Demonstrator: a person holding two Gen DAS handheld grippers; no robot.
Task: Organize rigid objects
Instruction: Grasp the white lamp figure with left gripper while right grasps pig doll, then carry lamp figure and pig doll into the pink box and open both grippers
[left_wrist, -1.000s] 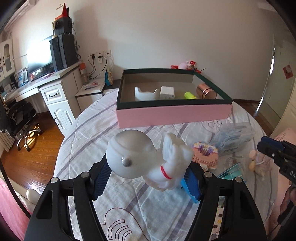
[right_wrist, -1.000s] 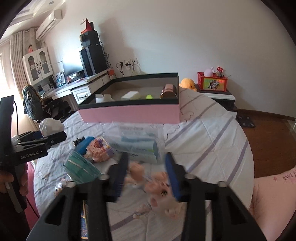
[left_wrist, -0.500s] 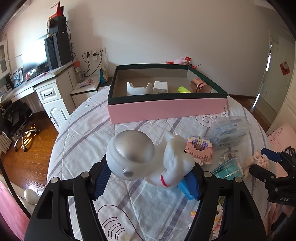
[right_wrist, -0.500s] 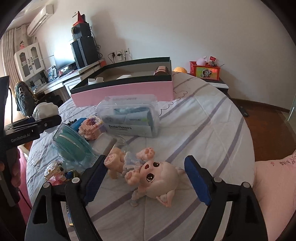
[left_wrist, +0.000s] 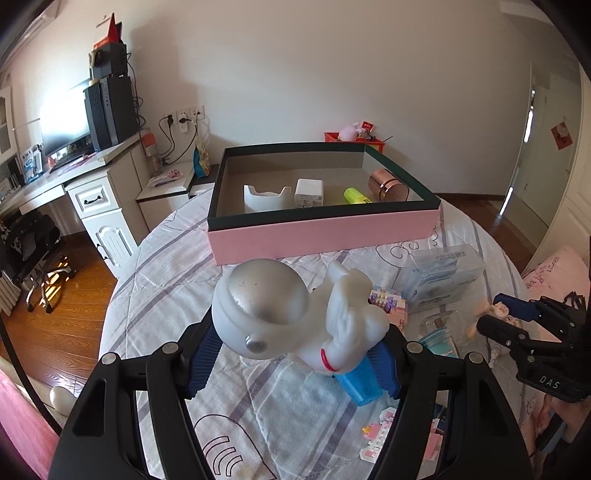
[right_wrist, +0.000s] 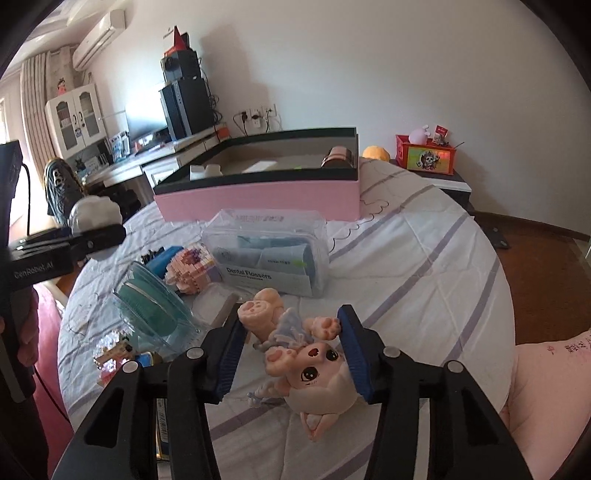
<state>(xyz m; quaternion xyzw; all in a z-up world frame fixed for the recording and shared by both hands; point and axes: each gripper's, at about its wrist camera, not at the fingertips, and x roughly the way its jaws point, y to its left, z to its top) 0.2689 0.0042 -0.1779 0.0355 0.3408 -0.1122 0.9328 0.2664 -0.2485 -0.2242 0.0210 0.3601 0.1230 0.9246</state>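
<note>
Left gripper (left_wrist: 295, 354) is clamped on the white astronaut figure (left_wrist: 295, 314), lower centre of the left wrist view, held above the striped bedspread (left_wrist: 166, 280); pads bite low on helmet and body. Looks like hollow hard plastic: light, stiff, glossy dome likely slippery, so the grip under the helmet's bulge seems sound. Right gripper (right_wrist: 291, 347) has its jaws closing around the pink pig doll (right_wrist: 314, 365), bottom centre of the right wrist view, lying on its back on the bedspread; right pad sits against head and raised paw, left pad near a foot, so I can't confirm a firm pinch yet. Pig looks like rigid vinyl with a thin cloth dress: light, head rounded and heavier than the limbs, thin limbs and ears the fragile bits. I'd squeeze across the head or torso, not the paws. Pink box (right_wrist: 258, 199), upper centre of both views, already holds several items and is the likely drop target.
</note>
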